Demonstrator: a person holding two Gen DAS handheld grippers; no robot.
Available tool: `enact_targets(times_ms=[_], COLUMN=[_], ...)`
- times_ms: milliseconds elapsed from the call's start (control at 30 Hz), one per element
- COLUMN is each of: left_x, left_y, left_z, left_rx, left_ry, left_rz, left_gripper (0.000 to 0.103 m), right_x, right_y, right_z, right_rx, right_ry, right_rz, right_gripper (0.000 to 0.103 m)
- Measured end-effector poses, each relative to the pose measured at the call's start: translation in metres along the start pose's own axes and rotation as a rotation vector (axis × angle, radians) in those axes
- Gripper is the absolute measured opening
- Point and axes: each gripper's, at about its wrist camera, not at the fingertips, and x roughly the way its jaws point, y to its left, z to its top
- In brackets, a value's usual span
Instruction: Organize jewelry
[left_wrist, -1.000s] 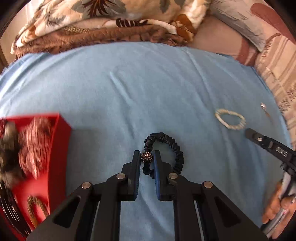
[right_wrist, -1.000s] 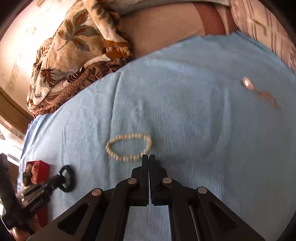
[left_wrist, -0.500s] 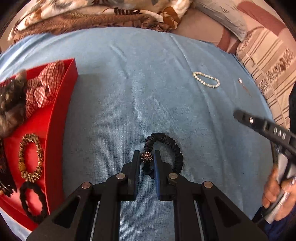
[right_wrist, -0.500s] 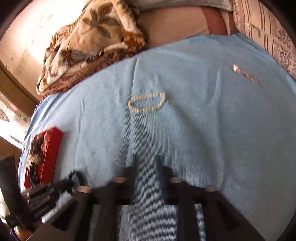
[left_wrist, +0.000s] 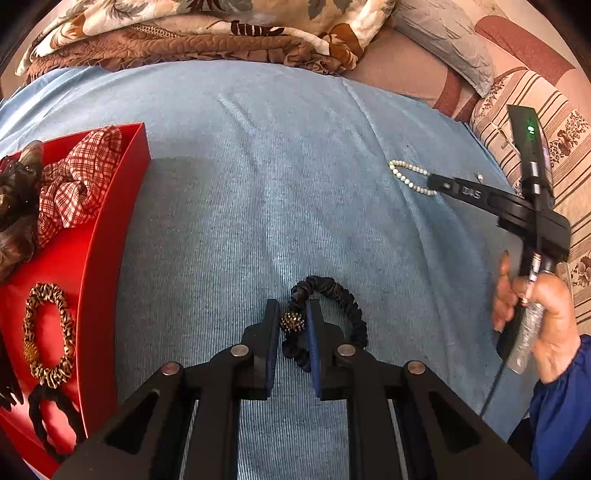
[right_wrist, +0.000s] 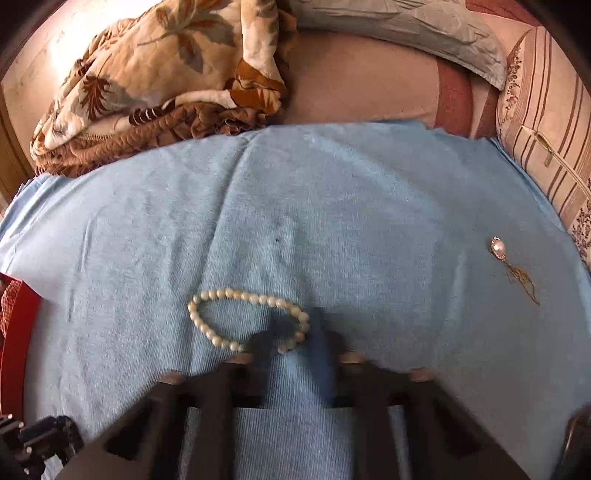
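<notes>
**A:** The right wrist view is a smear down low. The right gripper (right_wrist: 295, 325) is blurred, its fingers ghosted apart with blue cloth (right_wrist: 332, 203) showing through the gap.

**B:** Those jaws have just been closing, and the near end of the pearl bracelet (right_wrist: 240, 295) lies between them. Whether the pads touch a bead, I cannot tell through that blur.

**A:** The left wrist view doesn't settle it either. It catches that gripper side-on, tip down at the bracelet's right end and covering it, so the gap is hidden.

**B:** It does show the hand (left_wrist: 543, 314) on the handle and a blue sleeve (left_wrist: 554, 413), cut off at the frame edge.

**A:** The left gripper (left_wrist: 291, 314) is sharp by contrast. It is narrow, pinching the beaded ball (left_wrist: 291, 322) of the black scrunchie (left_wrist: 351, 314), whose loop curls out to the right on the cloth.

**B:** The red box (left_wrist: 107, 236) sits left of it, partly out of frame. A plaid scrunchie (left_wrist: 77, 177) and a leopard-print one (left_wrist: 48, 332) are inside; the dark things at its edges I cannot make out.

**A:** The right view gets only a red sliver of that box at its left border.

**B:** But it shows clearly the pearl pendant (right_wrist: 498, 249) on a thin chain, lying well to the right of the bracelet. In the left view that is barely a glint.
</notes>
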Motion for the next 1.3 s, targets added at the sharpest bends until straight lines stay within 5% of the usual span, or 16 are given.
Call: enact_targets(times_ms=[200,467,533,633,867,1100,1233,1300], left_x=[0.000,-0.013,-0.017,-0.023,-0.029,-0.009,-0.007,-0.005], left_y=[-0.007,-0.005,-0.007,-0.008,-0.005,-0.021,-0.031,-0.037], left_z=[-0.001,-0.021,-0.028,-0.033,-0.029,-0.026,-0.029,-0.031], left_rx=[0.029,0.040,0.062,0.081,0.083,0.161,0.197,0.219], left_ry=[-0.012,0.017,0.022,0.031,0.003,0.025,0.010,0.001], left_rz=[0.037,-0.009,-0.011,-0.015,-0.014,0.011,0.021,0.043], left_gripper=[0.014,0.014,0.014,0.014,0.014,0.015,0.029,0.030], right_x=[-0.026,-0.078,-0.085,-0.085,-0.090,-0.073,-0.073,-0.074], right_y=[-0.012,0.002,0.004,-0.003,0.000,0.022,0.030,0.033], right_z=[-0.034,-0.109,-0.116,-0.114,-0.101,-0.100,-0.103,-0.105], right_rx=[0.075,0.102,0.087,0.141,0.092,-0.061,-0.121,-0.144], right_ry=[0.112,0.235,0.207,0.181,0.086,0.095,0.080,0.077], right_rz=[0.055,0.172,0.194,0.261,0.218,0.111,0.069,0.054], right_gripper=[0.007,0.008,0.014,0.038,0.039,0.039,0.038,0.028])
